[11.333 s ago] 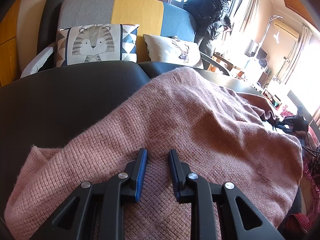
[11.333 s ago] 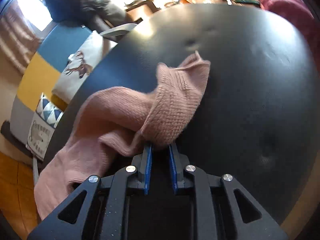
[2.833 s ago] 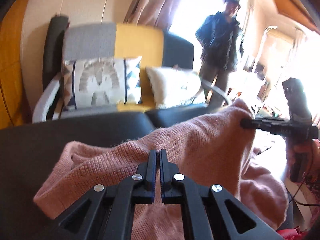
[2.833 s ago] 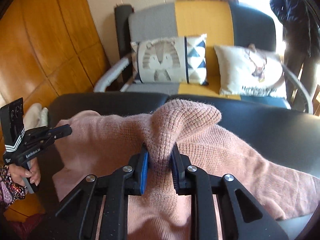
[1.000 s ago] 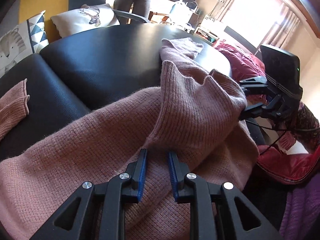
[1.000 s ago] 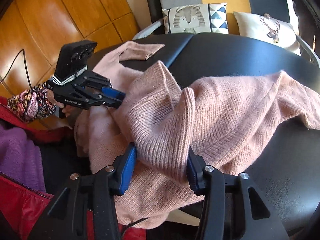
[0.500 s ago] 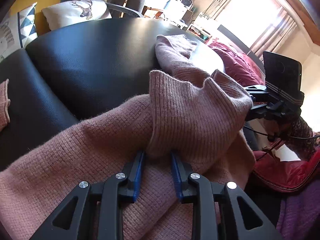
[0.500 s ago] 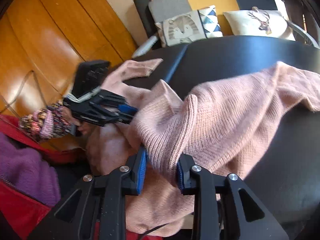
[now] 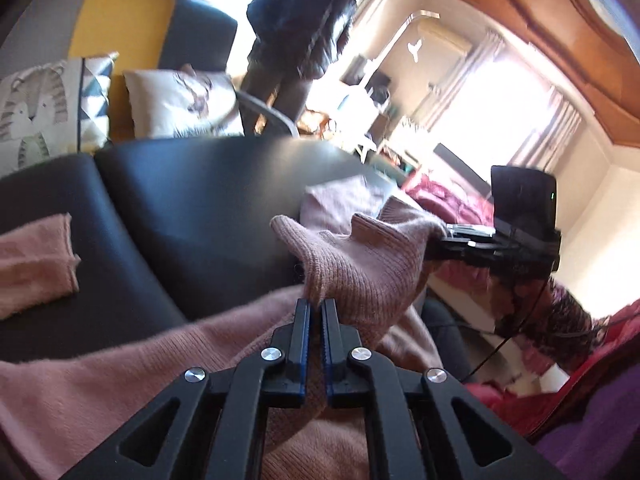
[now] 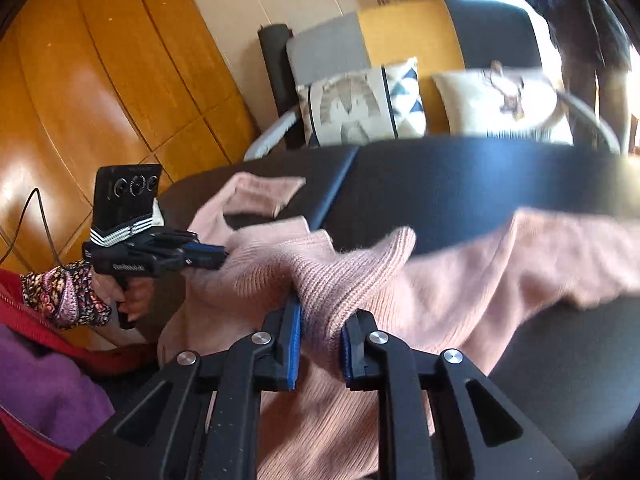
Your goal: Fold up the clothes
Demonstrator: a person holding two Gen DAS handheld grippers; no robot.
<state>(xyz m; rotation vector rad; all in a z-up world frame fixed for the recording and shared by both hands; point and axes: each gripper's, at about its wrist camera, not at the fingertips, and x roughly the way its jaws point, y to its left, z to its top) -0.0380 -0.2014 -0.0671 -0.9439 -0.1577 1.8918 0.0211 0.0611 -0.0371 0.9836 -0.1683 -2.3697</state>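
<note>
Now both hand-held grippers are pinching the pink sweater point(image 9: 360, 268) along its ribbed edge and holding that edge up off the black cushioned surface point(image 9: 192, 200), so this looks like the lift at the start of a fold. The left hand-held gripper point(image 9: 316, 312) is pressed almost together, its jaws having just been closing, with a thin bit of knit caught between the blue pads. The right hand-held gripper point(image 10: 318, 328) has also just been closing and is squeezing a thicker bunch of the ribbing.

The rest of the sweater is lying on the surface: its body trails away from the raised edge, and a flat end, likely a sleeve point(image 9: 32, 256), rests apart from it in the left wrist view.

The knit is soft, fuzzy and loose, sagging in a curve between the two grips. The surface under it looks like smooth, shiny leather with a seam, so the wool should slide on it easily.

Next, I judge, the edge needs carrying across and laying down evenly, both grips kept level so the slack middle does not bunch.
</note>
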